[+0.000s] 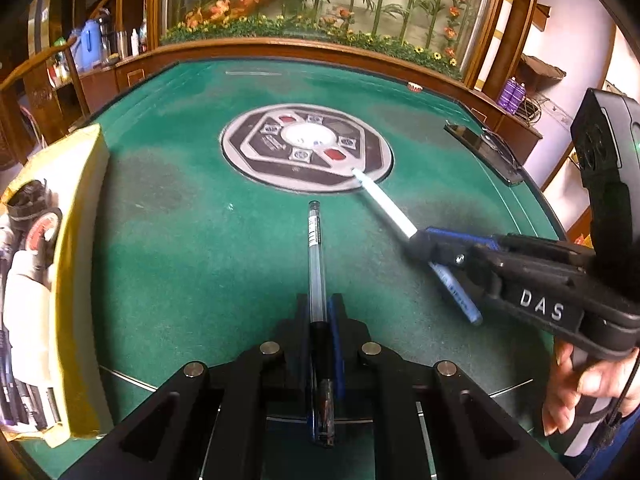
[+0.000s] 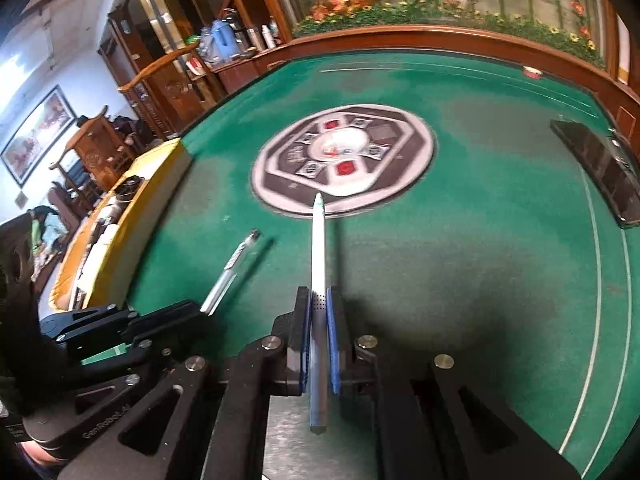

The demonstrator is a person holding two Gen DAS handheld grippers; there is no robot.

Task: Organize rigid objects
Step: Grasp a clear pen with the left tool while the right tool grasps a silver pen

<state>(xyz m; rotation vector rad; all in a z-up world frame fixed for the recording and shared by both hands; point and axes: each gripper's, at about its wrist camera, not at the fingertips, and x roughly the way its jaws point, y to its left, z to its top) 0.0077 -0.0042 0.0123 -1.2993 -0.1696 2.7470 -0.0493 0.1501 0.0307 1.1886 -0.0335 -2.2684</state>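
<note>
My left gripper (image 1: 320,312) is shut on a clear-barrelled pen (image 1: 316,252) that points forward above the green table. It also shows in the right wrist view (image 2: 230,272), sticking out of the left gripper (image 2: 200,312). My right gripper (image 2: 319,304) is shut on a white pen (image 2: 318,248) with a blue-grey rear end. In the left wrist view the right gripper (image 1: 418,240) holds this white pen (image 1: 384,202) slanting toward the round centre panel (image 1: 307,146). Both pens are held off the felt.
A yellow box (image 1: 76,240) holding several items stands at the table's left edge; it also shows in the right wrist view (image 2: 132,216). A dark phone-like slab (image 2: 600,168) lies at the right rim. A wooden rail and a planter back the table.
</note>
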